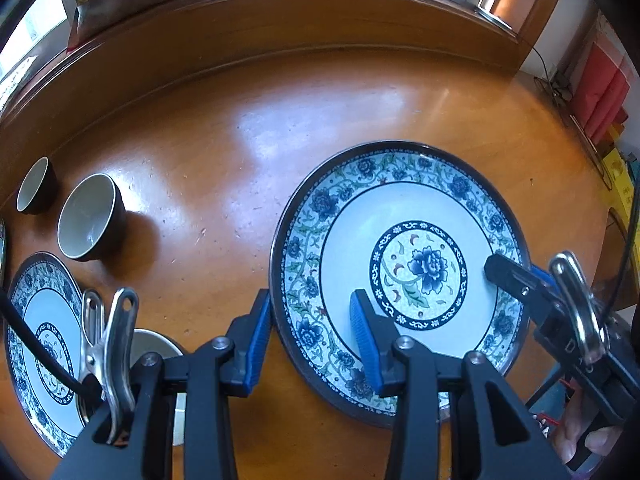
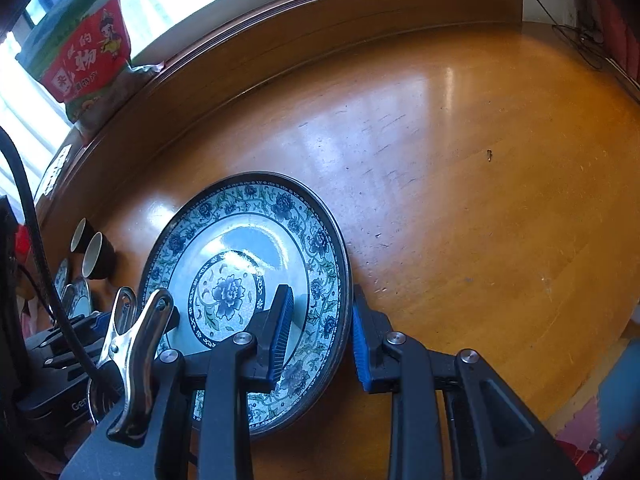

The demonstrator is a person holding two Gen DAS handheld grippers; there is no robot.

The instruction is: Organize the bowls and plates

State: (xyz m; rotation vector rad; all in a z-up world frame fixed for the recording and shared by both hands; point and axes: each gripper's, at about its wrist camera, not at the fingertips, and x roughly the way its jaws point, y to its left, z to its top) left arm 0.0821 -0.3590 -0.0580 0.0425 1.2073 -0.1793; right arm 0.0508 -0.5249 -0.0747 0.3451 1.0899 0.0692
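Apparently early days: large plate flat on tabletop, rim straddled by left claw and right claw, both part open, pads not clearly pressing. Still scattered at far left: second plate, two dark cups. Stacking judged mostly undone.

A home: wooden table beside window sill, snack bag, patterned crockery.
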